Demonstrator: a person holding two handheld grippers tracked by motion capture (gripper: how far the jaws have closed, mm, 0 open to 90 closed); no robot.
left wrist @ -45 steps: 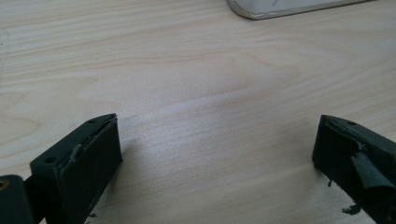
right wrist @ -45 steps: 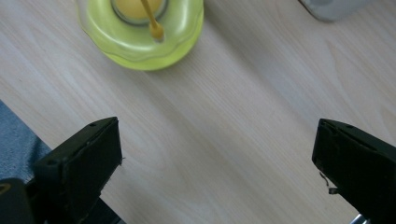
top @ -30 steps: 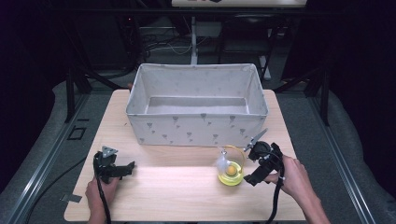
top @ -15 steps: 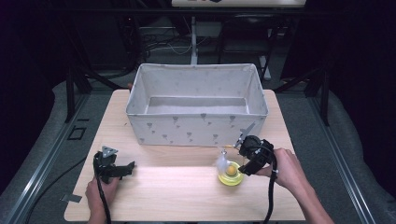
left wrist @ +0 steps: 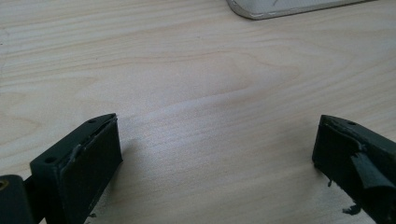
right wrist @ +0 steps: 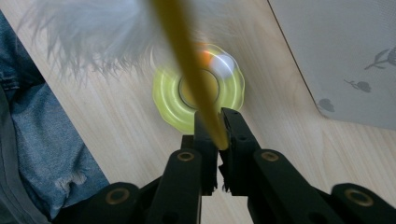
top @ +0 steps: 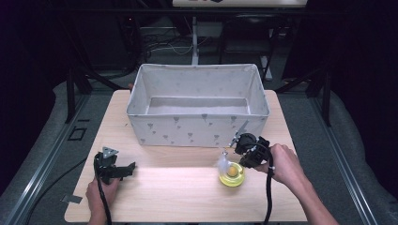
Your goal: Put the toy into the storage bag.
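Pinching a thin yellow stick (right wrist: 187, 56) near its lower end, the right tool (right wrist: 218, 135) has its jaws closed narrow on it, just above a yellow-green ring toy (right wrist: 198, 91) that lies on the worktop (top: 178, 187) in front of the grey fabric bin (top: 197, 126). White feather (right wrist: 88, 32) fans out from the stick's far end. I judge the stick light and springy, the feather soft and easily crushed, so the rigid shaft is the place to hold, as now. The ring looks like smooth plastic, probably slippery. The left tool (left wrist: 219, 154) rests low over bare wood, jaws wide and empty.
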